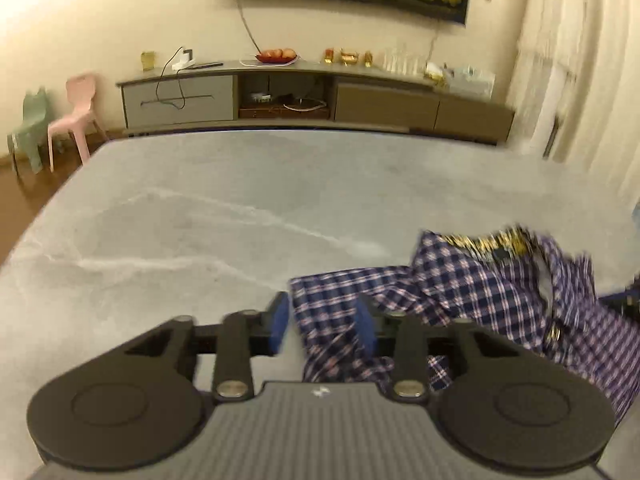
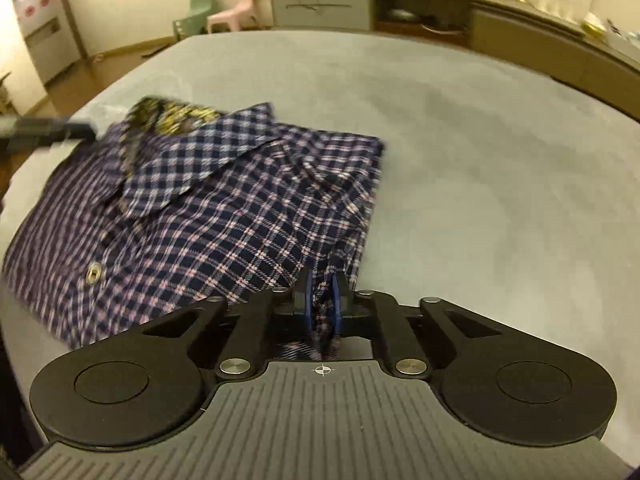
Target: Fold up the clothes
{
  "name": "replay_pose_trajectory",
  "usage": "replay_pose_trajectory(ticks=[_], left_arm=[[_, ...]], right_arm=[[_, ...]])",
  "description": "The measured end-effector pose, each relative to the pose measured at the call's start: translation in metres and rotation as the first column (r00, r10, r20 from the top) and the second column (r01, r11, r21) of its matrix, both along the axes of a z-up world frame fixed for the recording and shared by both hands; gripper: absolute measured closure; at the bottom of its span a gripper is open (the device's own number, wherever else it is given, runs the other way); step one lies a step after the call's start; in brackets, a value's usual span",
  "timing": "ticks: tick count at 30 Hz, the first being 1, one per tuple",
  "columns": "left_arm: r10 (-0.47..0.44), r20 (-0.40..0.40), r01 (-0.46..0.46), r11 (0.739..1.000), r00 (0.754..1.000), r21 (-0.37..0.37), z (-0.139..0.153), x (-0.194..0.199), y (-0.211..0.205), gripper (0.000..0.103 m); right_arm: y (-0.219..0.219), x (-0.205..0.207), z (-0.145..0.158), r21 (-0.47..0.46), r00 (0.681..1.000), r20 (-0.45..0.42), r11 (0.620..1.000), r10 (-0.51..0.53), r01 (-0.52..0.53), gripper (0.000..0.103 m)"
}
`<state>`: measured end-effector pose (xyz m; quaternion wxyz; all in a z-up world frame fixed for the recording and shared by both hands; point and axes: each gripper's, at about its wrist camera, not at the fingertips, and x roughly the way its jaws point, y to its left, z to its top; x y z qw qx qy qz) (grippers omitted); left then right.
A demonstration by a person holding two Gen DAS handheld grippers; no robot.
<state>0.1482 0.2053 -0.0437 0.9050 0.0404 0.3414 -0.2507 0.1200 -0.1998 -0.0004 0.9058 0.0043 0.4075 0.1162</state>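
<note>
We see the navy, white and pink checked cotton shirt (image 2: 208,200) lying rumpled, collar away from us, on the grey fabric surface (image 2: 480,140). Our right gripper (image 2: 322,300) pinches its near edge; our left gripper (image 1: 324,326), jaws spread, straddles cloth at the opposite side.

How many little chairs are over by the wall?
2. A pink chair stands left of the long cabinet, and a green chair sits right beside it, further left. More could be hidden.
</note>
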Motion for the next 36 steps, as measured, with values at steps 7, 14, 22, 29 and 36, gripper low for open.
replay_pose_trajectory(ticks=[7,14,22,29,36], left_arm=[[0.066,-0.086,-0.075,0.992,0.994,-0.103,-0.007,-0.004,0.025,0.034],[0.007,-0.15,-0.013,0.999,0.989,-0.038,-0.02,-0.014,-0.002,0.08],[-0.145,-0.016,0.138,0.965,0.989,-0.221,0.012,-0.03,0.003,0.091],[-0.371,-0.11,0.254,0.795,0.922,-0.551,0.001,0.02,0.016,0.094],[-0.206,-0.369,-0.007,0.866,0.906,-0.501,-0.056,0.071,0.035,0.082]], right_arm=[[-0.012,-0.035,-0.001,0.051,0.994,0.066,0.996,-0.081,0.078,0.038],[-0.019,-0.058,-0.005,0.095,0.988,0.095,0.989,-0.122,0.113,0.072],[-0.037,-0.074,0.01,0.147,0.978,0.105,0.976,-0.179,0.162,0.103],[-0.042,-0.078,0.011,0.191,0.975,0.098,0.965,-0.199,0.178,0.103],[-0.051,-0.072,0.004,0.23,0.963,0.098,0.947,-0.253,0.225,0.075]])
